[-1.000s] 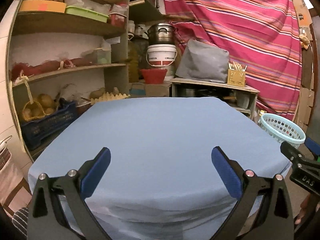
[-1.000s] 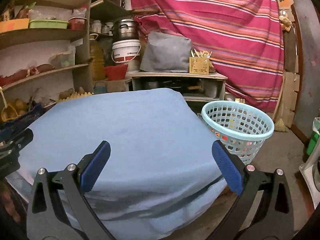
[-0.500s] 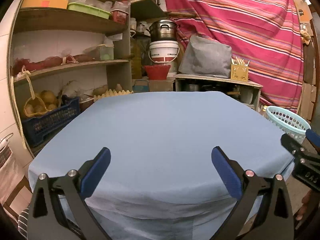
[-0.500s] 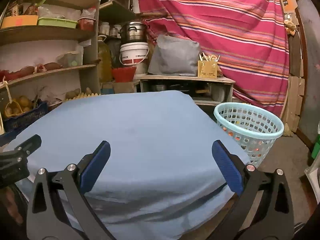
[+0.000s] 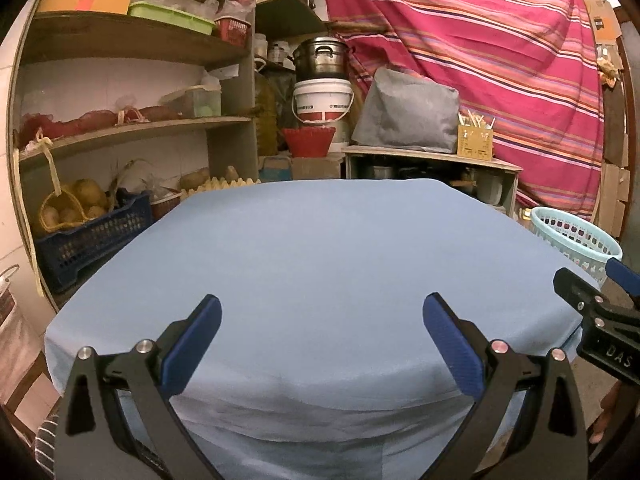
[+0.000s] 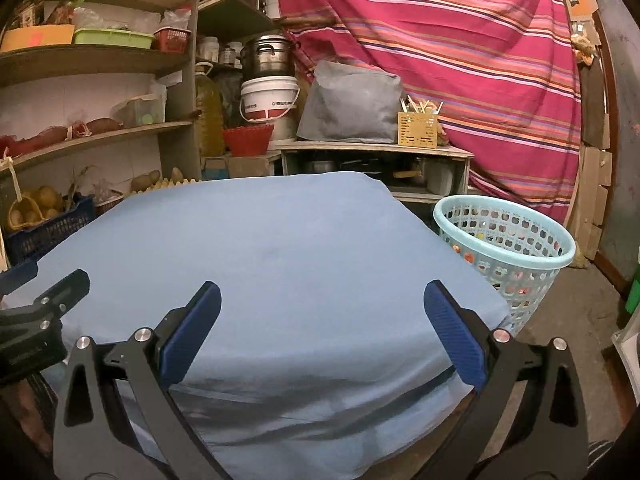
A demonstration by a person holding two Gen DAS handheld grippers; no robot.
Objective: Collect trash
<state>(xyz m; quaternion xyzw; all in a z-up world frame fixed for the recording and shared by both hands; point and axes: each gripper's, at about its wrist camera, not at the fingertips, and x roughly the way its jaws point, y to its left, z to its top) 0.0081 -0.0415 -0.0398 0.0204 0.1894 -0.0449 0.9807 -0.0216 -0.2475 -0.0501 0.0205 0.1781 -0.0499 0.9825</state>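
The left gripper [image 5: 322, 312] hangs with its blue-padded fingers [image 5: 192, 340] spread wide and nothing between them; the right gripper [image 6: 322, 310] is the same, fingers [image 6: 454, 334] released and empty. Both hover over the near edge of the counter [image 5: 320, 260], which is draped in a plain light-blue cloth.

In the left wrist view the right gripper's tip shows at 3 o'clock, and in the right wrist view the left gripper's tip shows at 9 o'clock, so the two tools sit side by side.

No trash shows anywhere on the cloth. The pale-green perforated basket [image 6: 506, 244] stands on the floor just beside the counter's right edge, at 2 o'clock in the right wrist view, and coloured bits show through its holes, so the trash appears to be in there already.

Past the counter, at 10 o'clock, stand shelves [image 5: 132, 128] with produce and tubs; at 12 o'clock a white bucket [image 5: 322, 100] sits under a steel pot, before a striped red curtain [image 6: 440, 40].

By this judgement the collecting step looks finished, or else not started. The next move calls for checking the counter and floor for leftover scraps before closing on anything.
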